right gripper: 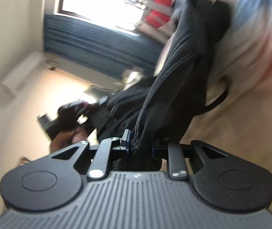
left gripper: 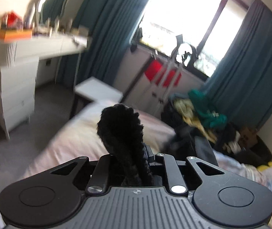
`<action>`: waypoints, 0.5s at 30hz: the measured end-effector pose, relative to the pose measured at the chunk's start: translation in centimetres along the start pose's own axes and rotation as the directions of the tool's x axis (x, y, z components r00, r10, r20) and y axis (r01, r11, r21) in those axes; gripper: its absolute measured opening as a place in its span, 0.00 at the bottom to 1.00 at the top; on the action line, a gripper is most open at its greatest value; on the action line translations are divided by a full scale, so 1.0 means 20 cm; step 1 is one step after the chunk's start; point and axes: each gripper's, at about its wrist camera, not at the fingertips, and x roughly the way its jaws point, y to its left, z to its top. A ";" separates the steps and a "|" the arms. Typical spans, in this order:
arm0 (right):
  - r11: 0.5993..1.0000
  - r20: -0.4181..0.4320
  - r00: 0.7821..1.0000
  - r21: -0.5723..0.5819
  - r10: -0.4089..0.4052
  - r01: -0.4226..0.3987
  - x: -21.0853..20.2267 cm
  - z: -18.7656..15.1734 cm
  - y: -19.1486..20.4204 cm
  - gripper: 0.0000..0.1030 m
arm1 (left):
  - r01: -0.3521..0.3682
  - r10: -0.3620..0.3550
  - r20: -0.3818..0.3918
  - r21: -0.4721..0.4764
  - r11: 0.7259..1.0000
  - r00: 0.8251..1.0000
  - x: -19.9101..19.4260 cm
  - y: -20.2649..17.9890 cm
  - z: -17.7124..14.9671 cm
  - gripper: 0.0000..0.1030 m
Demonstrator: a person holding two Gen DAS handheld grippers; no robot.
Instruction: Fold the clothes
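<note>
A pale pink bed (left gripper: 74, 133) carries a heap of mixed clothes (left gripper: 199, 112) near the curtain.

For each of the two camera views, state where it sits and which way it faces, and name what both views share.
Left wrist: sits on the left gripper, facing across the bed to the window; its jaws pinch black fuzzy fabric.
Right wrist: sits on the right gripper, rolled sideways, facing along the dark garment it clamps; a hand shows at lower left.
Shared: bed, window, teal curtains and the red item beneath the window.
</note>
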 end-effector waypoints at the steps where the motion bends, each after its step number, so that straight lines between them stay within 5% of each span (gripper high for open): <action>1: 1.000 -0.017 0.999 0.004 0.028 -0.028 0.09 -0.04 0.02 0.22 | -0.020 0.020 0.015 0.020 1.000 1.000 0.04 0.04 0.04 0.16; 5: 0.998 -0.116 0.992 -0.053 0.039 -0.046 0.46 -0.22 0.05 0.22 | -0.095 0.095 0.011 0.066 0.993 0.995 0.28 0.25 0.11 0.16; 9: 0.994 -0.224 0.970 -0.074 -0.096 0.081 0.75 -0.34 -0.15 0.20 | -0.194 0.199 -0.096 0.057 0.979 0.975 0.58 0.56 -0.04 0.17; 11: 0.989 -0.272 0.950 -0.056 -0.150 0.140 0.82 -0.37 -0.28 0.20 | -0.230 0.232 -0.140 0.033 0.973 0.962 0.68 0.68 -0.12 0.18; 15: 0.994 -0.298 0.950 0.036 -0.089 0.105 0.80 -0.33 -0.39 0.18 | -0.230 0.231 -0.183 0.027 0.973 0.956 0.70 0.87 -0.15 0.29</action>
